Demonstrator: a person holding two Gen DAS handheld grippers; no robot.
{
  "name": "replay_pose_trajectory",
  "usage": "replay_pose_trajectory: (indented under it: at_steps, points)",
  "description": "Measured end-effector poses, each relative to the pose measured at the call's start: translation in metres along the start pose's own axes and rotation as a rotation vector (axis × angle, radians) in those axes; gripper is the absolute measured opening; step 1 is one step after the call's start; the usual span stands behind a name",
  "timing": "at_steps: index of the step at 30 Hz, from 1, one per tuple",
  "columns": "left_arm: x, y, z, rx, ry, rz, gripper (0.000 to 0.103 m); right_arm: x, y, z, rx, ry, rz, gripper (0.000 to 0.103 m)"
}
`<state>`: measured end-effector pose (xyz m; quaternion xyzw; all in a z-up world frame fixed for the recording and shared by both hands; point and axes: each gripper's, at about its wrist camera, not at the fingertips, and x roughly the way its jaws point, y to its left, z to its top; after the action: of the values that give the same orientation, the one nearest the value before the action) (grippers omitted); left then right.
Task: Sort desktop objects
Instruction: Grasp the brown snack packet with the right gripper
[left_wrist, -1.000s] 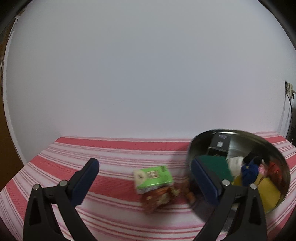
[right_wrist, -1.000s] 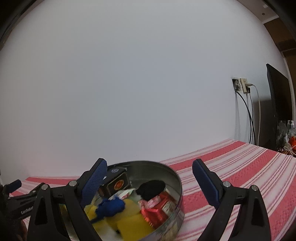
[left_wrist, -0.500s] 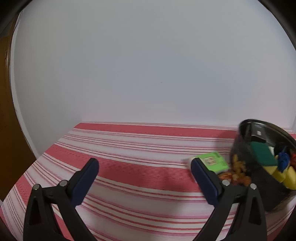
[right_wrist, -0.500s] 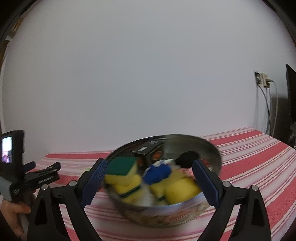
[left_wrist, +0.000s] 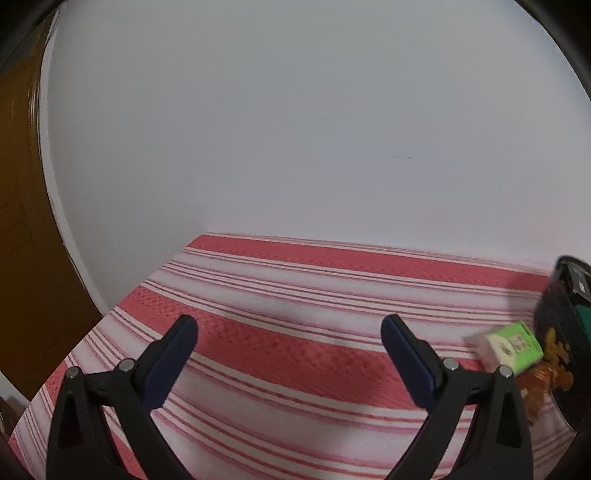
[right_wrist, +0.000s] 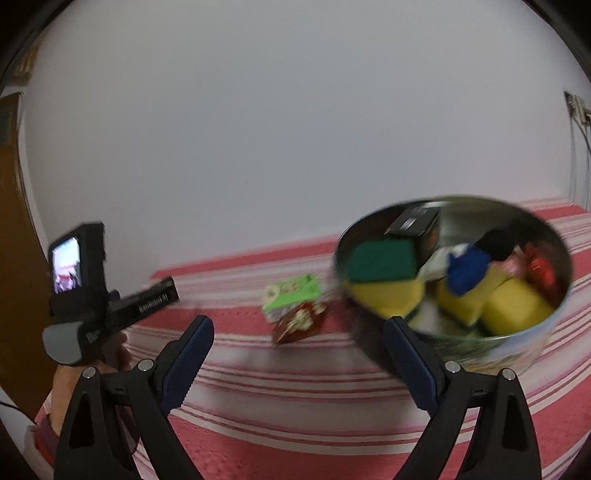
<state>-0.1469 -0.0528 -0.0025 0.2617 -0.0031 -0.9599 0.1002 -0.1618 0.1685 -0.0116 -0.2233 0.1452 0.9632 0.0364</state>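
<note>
Right wrist view: I'm hovering right gripper (right_wrist: 297, 354) wide open, empty, near green box (right_wrist: 292, 291) and red packet (right_wrist: 300, 322) lying left of metal bowl (right_wrist: 517, 350). Left gripper (left_wrist: 288, 354) open, empty. Next: pick box, probably.

Things counted on the striped cloth

One round metal tin (right_wrist: 524, 347) is seen on the right. In it, three yellow sponges (right_wrist: 513, 310) are counted, and one of them has a green top (right_wrist: 380, 260). One black box (right_wrist: 415, 225), one blue thing (right_wrist: 467, 271) and one red packet (right_wrist: 541, 271) are also counted inside. Left of the tin, one green box (right_wrist: 291, 293) and one brown snack packet (right_wrist: 299, 323) are seen. Other small bits in the tin are too blurry to count.
</note>
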Motion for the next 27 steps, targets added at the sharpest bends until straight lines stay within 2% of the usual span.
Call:
replay_pose_trajectory:
  at_steps: [4, 7, 9, 14, 20, 22, 25, 26, 27]
  points:
    - [0.014, 0.018, 0.006, -0.037, 0.016, -0.015, 0.1, 0.026, 0.016, 0.0, 0.01, 0.067, -0.041, 0.093]
    - [0.019, 0.02, 0.009, -0.009, 0.005, 0.011, 0.1, 0.05, 0.025, -0.001, 0.013, 0.138, -0.062, 0.085]
    - [0.02, 0.023, 0.01, 0.01, 0.002, 0.044, 0.1, 0.062, 0.024, -0.001, 0.032, 0.184, -0.085, 0.076]
    - [0.014, 0.033, 0.01, -0.063, 0.026, -0.003, 0.1, 0.083, 0.014, 0.0, 0.11, 0.221, -0.182, 0.076]
    - [0.013, 0.034, 0.011, -0.056, 0.017, -0.023, 0.1, 0.114, 0.014, 0.0, 0.13, 0.299, -0.242, 0.075]
    - [0.011, 0.034, 0.011, -0.058, 0.015, -0.026, 0.1, 0.12, 0.016, 0.002, 0.128, 0.296, -0.264, 0.073]
    - [0.016, 0.037, 0.012, -0.064, 0.023, -0.029, 0.1, 0.132, 0.02, 0.004, 0.102, 0.32, -0.283, 0.068]
    - [0.016, 0.037, 0.011, -0.067, 0.025, -0.031, 0.1, 0.133, 0.022, 0.004, 0.091, 0.322, -0.287, 0.057]
    - [0.013, 0.036, 0.011, -0.069, 0.027, -0.031, 0.1, 0.134, 0.022, 0.004, 0.078, 0.326, -0.294, 0.052]
